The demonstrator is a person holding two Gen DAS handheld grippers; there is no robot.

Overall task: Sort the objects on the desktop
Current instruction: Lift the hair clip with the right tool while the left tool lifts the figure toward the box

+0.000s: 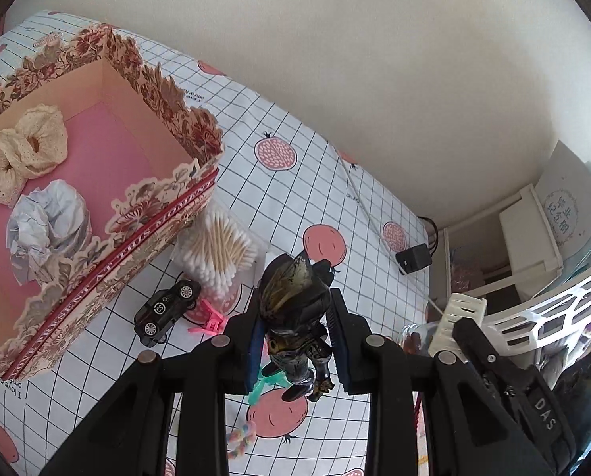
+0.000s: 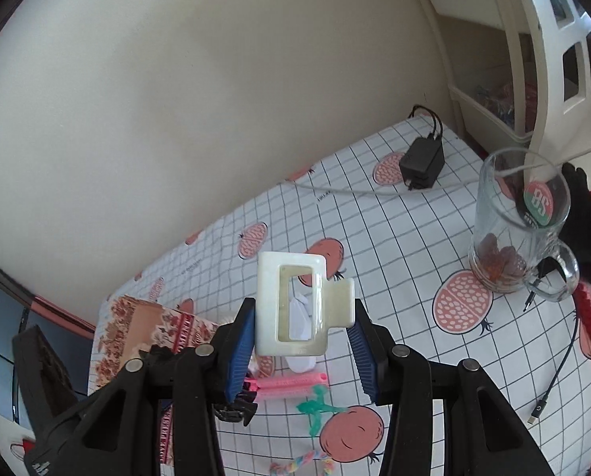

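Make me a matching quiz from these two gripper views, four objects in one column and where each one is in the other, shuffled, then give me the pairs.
Things:
1. dark action figure
2. cream hair claw clip
3. cream lace scrunchies
4. black toy car

Places:
A. lying on the grid tablecloth beside the cotton swabs
B. clamped in the right gripper
C. inside the floral box, on its pink floor
D. clamped in the left gripper

Pairs: 1-D, 2-B, 3-C, 4-A
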